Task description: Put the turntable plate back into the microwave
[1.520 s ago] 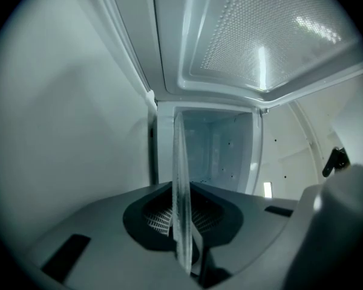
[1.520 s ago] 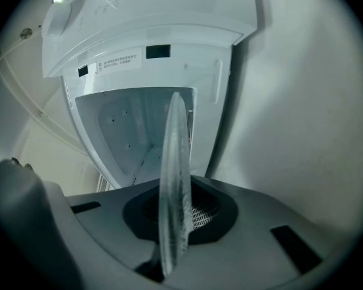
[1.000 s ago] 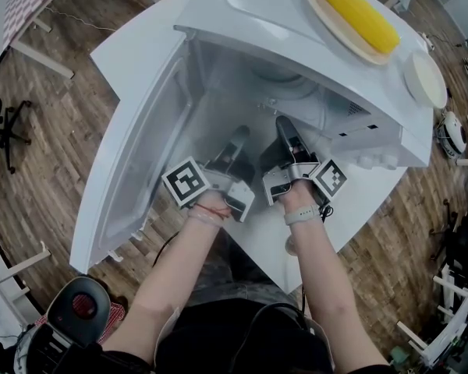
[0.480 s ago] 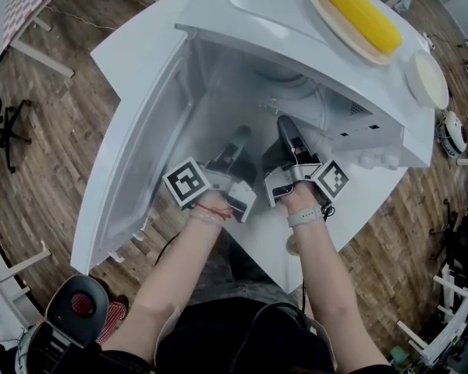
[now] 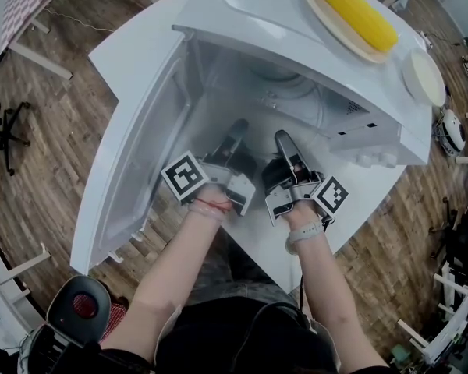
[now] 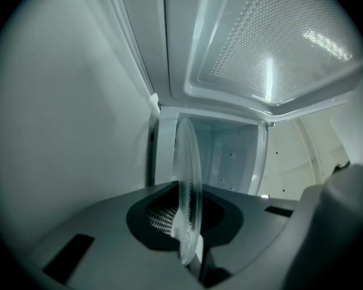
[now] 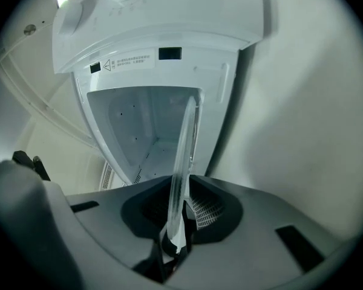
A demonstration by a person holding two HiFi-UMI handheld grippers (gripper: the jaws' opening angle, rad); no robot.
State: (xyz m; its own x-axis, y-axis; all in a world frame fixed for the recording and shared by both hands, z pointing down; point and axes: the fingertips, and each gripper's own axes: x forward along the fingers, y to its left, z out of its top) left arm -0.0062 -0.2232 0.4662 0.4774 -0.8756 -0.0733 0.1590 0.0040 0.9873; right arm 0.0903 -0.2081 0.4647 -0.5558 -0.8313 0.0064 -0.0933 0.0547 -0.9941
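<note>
The clear glass turntable plate (image 6: 187, 180) is held at its near rim by both grippers. It shows edge-on between the jaws in the left gripper view and likewise as the plate (image 7: 183, 162) in the right gripper view. In the head view it is only a faint round outline (image 5: 285, 84) reaching into the open white microwave (image 5: 296, 29). My left gripper (image 5: 235, 131) and right gripper (image 5: 285, 142) sit side by side at the cavity mouth, each shut on the plate's edge. The left gripper (image 6: 190, 234) and right gripper (image 7: 176, 222) both face the empty cavity.
The microwave door (image 5: 140, 154) hangs open to the left, close beside my left gripper. On top of the microwave lie a corn cob on a plate (image 5: 355, 10) and a small white dish (image 5: 423, 76). The white table (image 5: 132, 45) carries the oven; wooden floor surrounds it.
The right gripper has drawn back slightly toward the person with the plate still held. The left gripper has barely shifted.
</note>
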